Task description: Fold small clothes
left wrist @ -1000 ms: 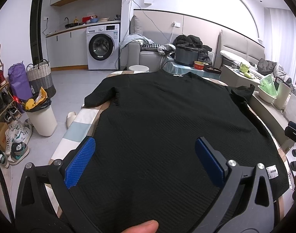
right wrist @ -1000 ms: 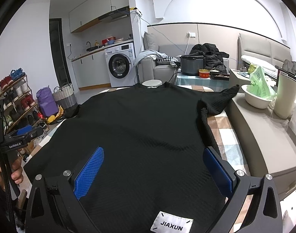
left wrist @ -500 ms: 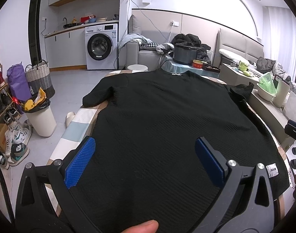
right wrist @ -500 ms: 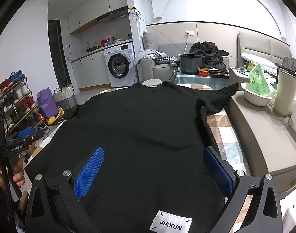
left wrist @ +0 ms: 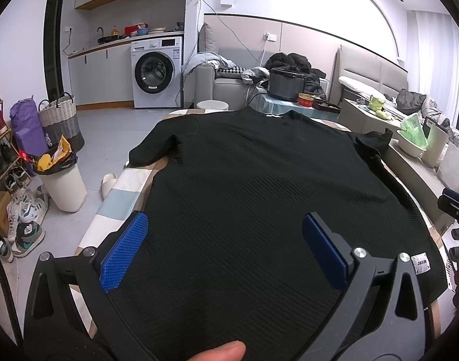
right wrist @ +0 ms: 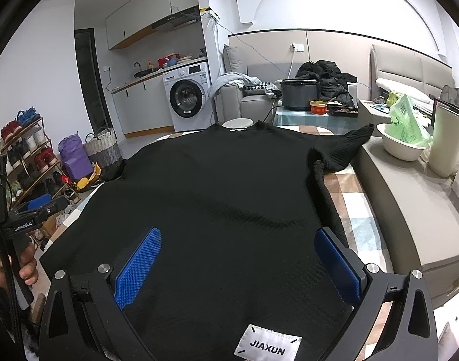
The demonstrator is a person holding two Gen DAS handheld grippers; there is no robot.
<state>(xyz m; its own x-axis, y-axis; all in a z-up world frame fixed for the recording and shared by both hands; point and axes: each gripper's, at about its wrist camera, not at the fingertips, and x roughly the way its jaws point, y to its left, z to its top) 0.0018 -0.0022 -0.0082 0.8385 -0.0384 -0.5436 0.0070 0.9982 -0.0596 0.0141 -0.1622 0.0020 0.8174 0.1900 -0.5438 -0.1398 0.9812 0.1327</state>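
Your left tool [left wrist: 223, 243] and right tool [right wrist: 238, 258] both hang wide open, gripping nothing, over the near hem of the black sweater [left wrist: 259, 186]. It lies spread flat across the checked desk [left wrist: 121, 192], collar at the far edge, sleeves reaching the left and right edges.

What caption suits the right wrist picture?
Open right gripper poised over a black knit top spread flat, JIAXUN label nearest.
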